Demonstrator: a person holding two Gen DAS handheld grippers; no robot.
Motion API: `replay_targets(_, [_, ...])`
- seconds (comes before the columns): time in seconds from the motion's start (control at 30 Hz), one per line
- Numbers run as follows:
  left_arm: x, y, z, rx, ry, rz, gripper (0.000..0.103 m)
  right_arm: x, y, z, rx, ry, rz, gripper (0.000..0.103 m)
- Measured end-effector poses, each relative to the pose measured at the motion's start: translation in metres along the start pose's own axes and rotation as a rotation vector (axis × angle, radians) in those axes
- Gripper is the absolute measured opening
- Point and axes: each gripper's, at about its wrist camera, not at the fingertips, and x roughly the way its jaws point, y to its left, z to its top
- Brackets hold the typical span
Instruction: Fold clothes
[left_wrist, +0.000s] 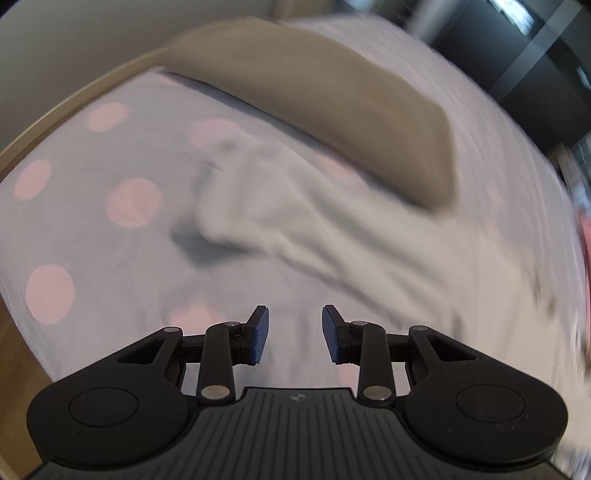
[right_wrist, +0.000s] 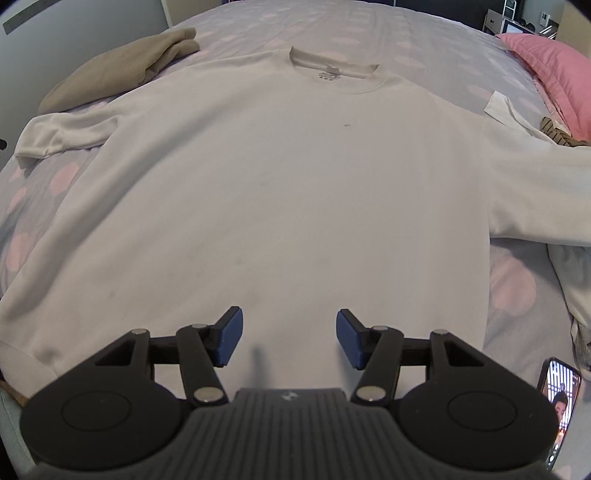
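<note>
A white long-sleeved sweatshirt (right_wrist: 288, 177) lies flat and spread out on the bed, collar at the far side, hem nearest me. My right gripper (right_wrist: 289, 338) is open and empty, hovering just above the hem at the middle. The shirt's left sleeve (left_wrist: 280, 206) lies crumpled on the sheet in the blurred left wrist view. My left gripper (left_wrist: 294, 334) is open and empty, above the sheet just short of that sleeve. The right sleeve (right_wrist: 535, 192) stretches out to the right.
The bed has a grey sheet with pink dots (left_wrist: 92, 206). A folded tan garment (right_wrist: 114, 70) lies at the far left, also in the left wrist view (left_wrist: 332, 110). A pink pillow (right_wrist: 554, 70) and other clothes lie at the right. A phone (right_wrist: 559, 402) lies at the near right.
</note>
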Motion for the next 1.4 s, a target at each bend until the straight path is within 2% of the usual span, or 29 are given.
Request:
replay_targets(0.1, [0.014, 0.029, 0.021, -0.172, -0.062, 0.042, 0.030, 0.006, 0.000, 0.005, 0.003, -0.008, -0.005, 0.060])
replay_targets(0.2, [0.032, 0.055, 0.031, -0.312, -0.090, 0.044, 0.030, 0.014, 0.003, 0.009, -0.006, -0.004, -0.001, 0.060])
replay_targets(0.43, [0.067, 0.093, 0.037, -0.566, -0.128, -0.031, 0.030, 0.025, 0.015, 0.016, -0.076, 0.007, -0.003, 0.060])
replay_targets(0.5, [0.072, 0.101, 0.036, -0.640, -0.131, -0.030, 0.030, 0.028, 0.019, 0.017, -0.102, 0.011, -0.008, 0.060])
replay_targets(0.67, [0.081, 0.117, 0.027, -0.837, -0.127, -0.098, 0.030, 0.035, 0.027, 0.018, -0.146, 0.023, -0.017, 0.060])
replay_targets(0.83, [0.085, 0.134, 0.017, -1.022, -0.146, -0.137, 0.041, 0.041, 0.030, 0.020, -0.161, 0.037, -0.016, 0.060])
replay_targets(1.17, [0.092, 0.149, 0.010, -1.186, -0.176, -0.230, 0.041, 0.047, 0.035, 0.020, -0.181, 0.056, -0.017, 0.060])
replay_targets(1.4, [0.094, 0.157, 0.001, -1.306, -0.155, -0.285, 0.043, 0.046, 0.040, 0.020, -0.213, 0.051, -0.020, 0.060])
